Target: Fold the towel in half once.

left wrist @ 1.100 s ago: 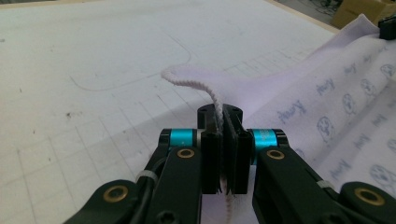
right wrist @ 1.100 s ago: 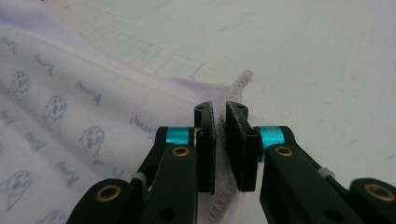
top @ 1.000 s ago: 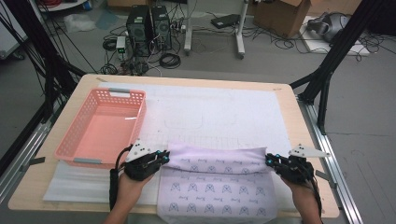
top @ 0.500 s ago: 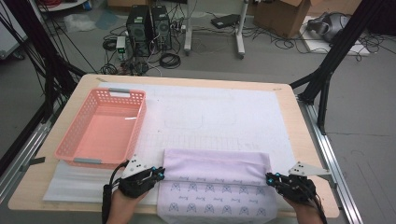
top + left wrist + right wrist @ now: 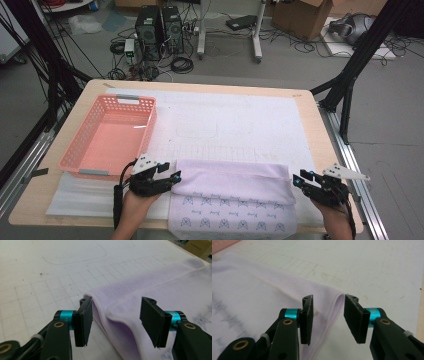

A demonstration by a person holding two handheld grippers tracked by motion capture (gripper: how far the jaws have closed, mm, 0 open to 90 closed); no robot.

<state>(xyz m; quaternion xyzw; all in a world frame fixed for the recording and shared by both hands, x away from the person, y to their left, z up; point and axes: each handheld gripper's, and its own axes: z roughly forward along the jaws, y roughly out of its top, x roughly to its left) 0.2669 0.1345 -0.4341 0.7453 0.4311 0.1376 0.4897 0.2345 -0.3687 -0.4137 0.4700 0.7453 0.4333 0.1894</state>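
Note:
A lilac towel [image 5: 232, 200] with a printed pattern lies near the table's front edge, its far part folded back toward me. My left gripper [image 5: 172, 179] is at the fold's left end. In the left gripper view that gripper [image 5: 117, 305] is open, and the towel's layered folded edge [image 5: 150, 282] lies between its jaws. My right gripper [image 5: 300, 180] is at the fold's right end. In the right gripper view it [image 5: 329, 302] is open too, with the towel's corner [image 5: 249, 290] reaching in between its jaws.
A pink plastic basket [image 5: 150, 125] stands at the left, just beyond my left hand. A white gridded mat [image 5: 240, 125] covers the table's middle. The table's right edge [image 5: 314, 125] lies close to my right gripper. Cables and computer cases lie on the floor beyond.
Both grippers drew the towel's folded edge toward me, widening the fold, then moved slightly forward. The right gripper now sits just off the towel's right edge.

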